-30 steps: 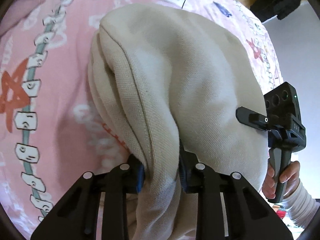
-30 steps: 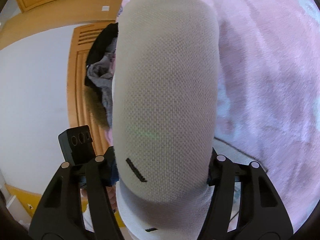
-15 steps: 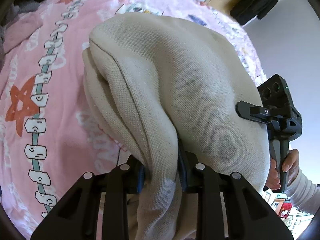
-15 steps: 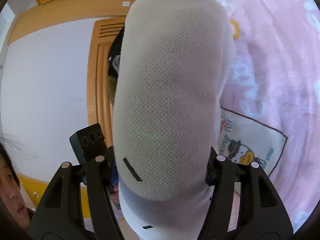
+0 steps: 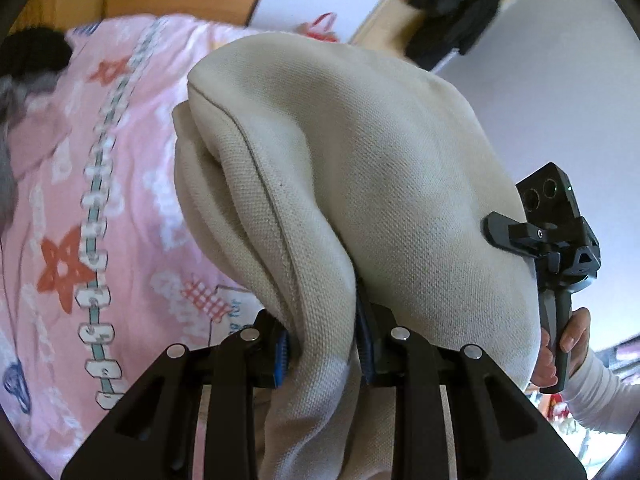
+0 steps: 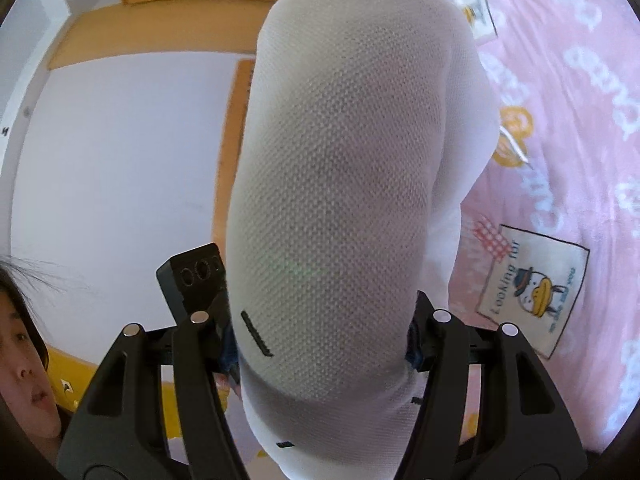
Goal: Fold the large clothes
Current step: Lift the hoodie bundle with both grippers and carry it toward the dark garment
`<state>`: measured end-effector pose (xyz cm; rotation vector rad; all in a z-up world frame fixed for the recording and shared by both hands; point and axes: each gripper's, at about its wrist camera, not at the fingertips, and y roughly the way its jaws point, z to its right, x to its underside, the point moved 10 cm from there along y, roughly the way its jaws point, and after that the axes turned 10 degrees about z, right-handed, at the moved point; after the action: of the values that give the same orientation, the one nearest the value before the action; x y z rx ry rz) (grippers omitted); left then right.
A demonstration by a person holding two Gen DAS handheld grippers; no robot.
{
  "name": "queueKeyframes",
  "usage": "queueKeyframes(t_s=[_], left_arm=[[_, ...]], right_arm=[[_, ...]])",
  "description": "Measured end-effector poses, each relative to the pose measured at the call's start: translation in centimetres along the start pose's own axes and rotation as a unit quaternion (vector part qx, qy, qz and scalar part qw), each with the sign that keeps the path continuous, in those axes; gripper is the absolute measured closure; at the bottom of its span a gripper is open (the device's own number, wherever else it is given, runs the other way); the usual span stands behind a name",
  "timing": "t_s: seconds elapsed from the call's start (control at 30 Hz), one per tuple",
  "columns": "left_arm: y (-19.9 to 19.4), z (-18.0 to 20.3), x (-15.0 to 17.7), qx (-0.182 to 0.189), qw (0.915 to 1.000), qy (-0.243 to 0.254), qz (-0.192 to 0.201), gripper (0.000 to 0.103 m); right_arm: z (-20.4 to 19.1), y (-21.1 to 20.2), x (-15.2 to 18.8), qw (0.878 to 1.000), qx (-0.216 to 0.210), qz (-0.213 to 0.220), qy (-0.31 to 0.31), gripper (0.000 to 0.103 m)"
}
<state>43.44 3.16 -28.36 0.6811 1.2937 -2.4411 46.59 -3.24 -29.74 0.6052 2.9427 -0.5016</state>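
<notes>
Two grippers: both clamp one cream garment [image 5: 360,168], lifted above the bed.
Left gripper [image 5: 322,350]: pads pinch a bunched fold of the cloth.
Right gripper [image 6: 324,344]: jaws spread wide around a thick bundle, pressing it.
Bed: pink patterned blanket [image 5: 80,208] beneath.
Right hand [image 5: 568,340]: grips the handle.

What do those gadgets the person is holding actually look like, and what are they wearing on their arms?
Both tools are matte black plastic. The left gripper has two flat fingers with triangular cut-outs, silver screw heads and blue ribbed pads. The right gripper is built alike; seen from the left wrist, it has a pistol-style handle and boxy top with round lenses. A white sleeve covers the wrist.
</notes>
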Motion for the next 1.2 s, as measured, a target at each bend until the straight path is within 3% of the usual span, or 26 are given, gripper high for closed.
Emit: queueKeyframes(t_s=[0.23, 0.4, 0.57, 0.67, 0.73, 0.87, 0.97, 1.03, 1.2], left_arm=[[-6.1, 11.3, -6.3, 0.075, 0.9918, 0.101, -0.026, 0.078], [-7.5, 23.8, -8.6, 0.136, 0.9726, 0.182, -0.049, 0.078], [-6.7, 35.7, -7.5, 0.191, 0.9481, 0.244, -0.071, 0.078], [-5.4, 42.8, -5.0, 0.214, 0.9303, 0.287, -0.078, 0.078], [-4.1, 47.9, -2.6, 0.225, 0.9233, 0.301, -0.078, 0.078], [-0.4, 56.5, 3.6, 0.208, 0.9342, 0.281, -0.072, 0.078], [2.9, 62.7, 9.3, 0.186, 0.942, 0.273, -0.061, 0.078], [4.9, 65.6, 12.7, 0.18, 0.9404, 0.283, -0.058, 0.077], [13.4, 72.8, 20.4, 0.157, 0.954, 0.24, -0.089, 0.077]], right_arm=[[-9.8, -11.6, -1.1, 0.994, -0.012, 0.108, -0.009, 0.044], [-13.8, -23.1, -1.2, 0.979, -0.001, 0.204, -0.007, 0.044], [-14.6, -34.9, 0.3, 0.958, 0.023, 0.287, -0.008, 0.044], [-13.6, -42.5, 2.1, 0.947, 0.039, 0.319, -0.019, 0.044], [-12.2, -46.8, 2.8, 0.943, 0.035, 0.33, -0.021, 0.044], [-7.2, -56.6, 4.4, 0.947, 0.028, 0.317, -0.034, 0.044], [-2.2, -64.6, 5.8, 0.958, 0.03, 0.282, -0.044, 0.044], [0.7, -68.4, 6.4, 0.962, 0.036, 0.267, -0.045, 0.044], [10.6, -77.3, 6.3, 0.967, 0.025, 0.255, 0.004, 0.044]])
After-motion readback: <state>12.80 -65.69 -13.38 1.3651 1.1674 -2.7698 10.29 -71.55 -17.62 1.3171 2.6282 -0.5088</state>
